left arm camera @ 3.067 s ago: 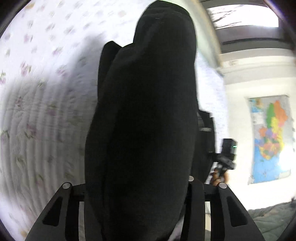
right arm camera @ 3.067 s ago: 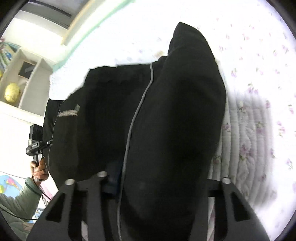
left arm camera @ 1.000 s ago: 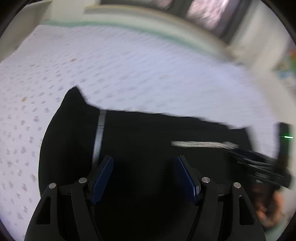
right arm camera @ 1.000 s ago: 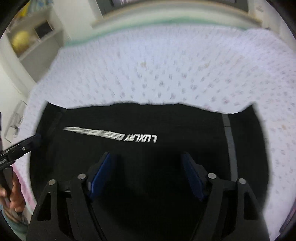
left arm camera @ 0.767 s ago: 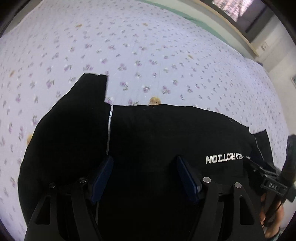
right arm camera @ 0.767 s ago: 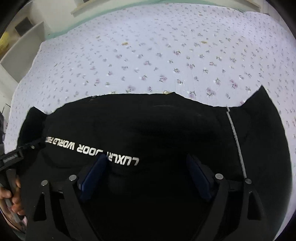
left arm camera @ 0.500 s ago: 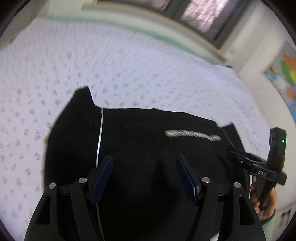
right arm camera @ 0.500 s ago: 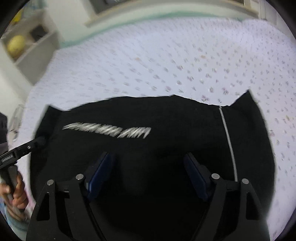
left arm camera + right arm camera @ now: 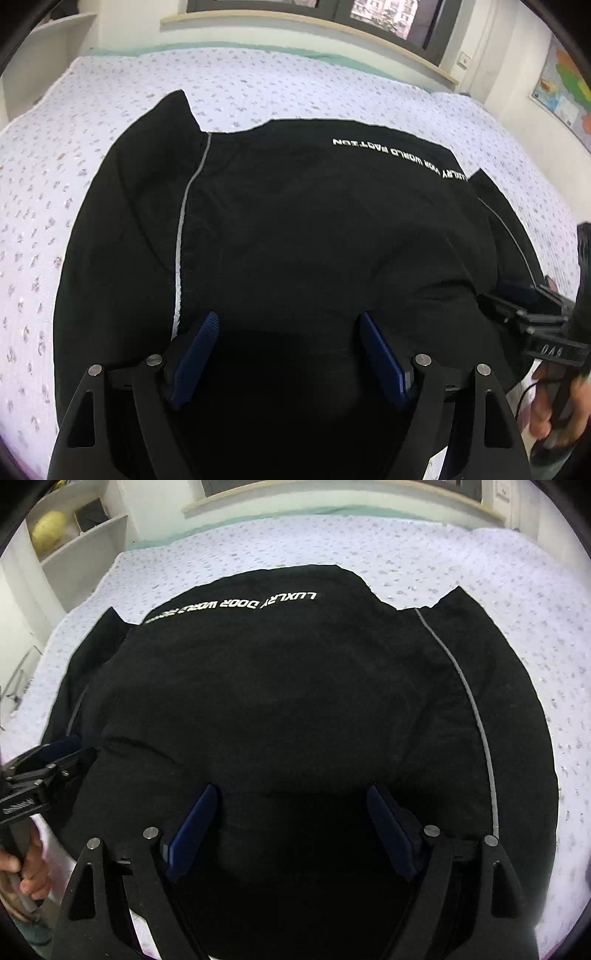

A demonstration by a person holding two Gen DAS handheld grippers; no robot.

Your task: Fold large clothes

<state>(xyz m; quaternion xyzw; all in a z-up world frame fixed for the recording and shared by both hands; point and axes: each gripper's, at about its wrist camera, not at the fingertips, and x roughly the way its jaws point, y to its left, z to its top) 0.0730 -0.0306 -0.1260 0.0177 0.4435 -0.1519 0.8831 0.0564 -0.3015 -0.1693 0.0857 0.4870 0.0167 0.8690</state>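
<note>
A large black garment [image 9: 314,221] with white lettering and grey piping lies spread flat on the bed; it fills the right wrist view [image 9: 288,686] too. My left gripper [image 9: 288,332] is open and empty, its blue pads [image 9: 195,347] wide apart just above the near hem. My right gripper [image 9: 291,805] is open and empty over the near hem further right. The right gripper also shows at the right edge of the left wrist view [image 9: 532,317], and the left gripper at the left edge of the right wrist view [image 9: 40,771].
The bed has a white quilt with small purple flowers [image 9: 48,155] around the garment. White shelves [image 9: 74,542] stand at the far left, a window sill [image 9: 295,22] behind the bed, a wall map [image 9: 565,92] at the right.
Three seconds ago both grippers were shut on the lifted garment. It now lies flat on the bed and both grippers are open. In the last second the views only shifted slightly.
</note>
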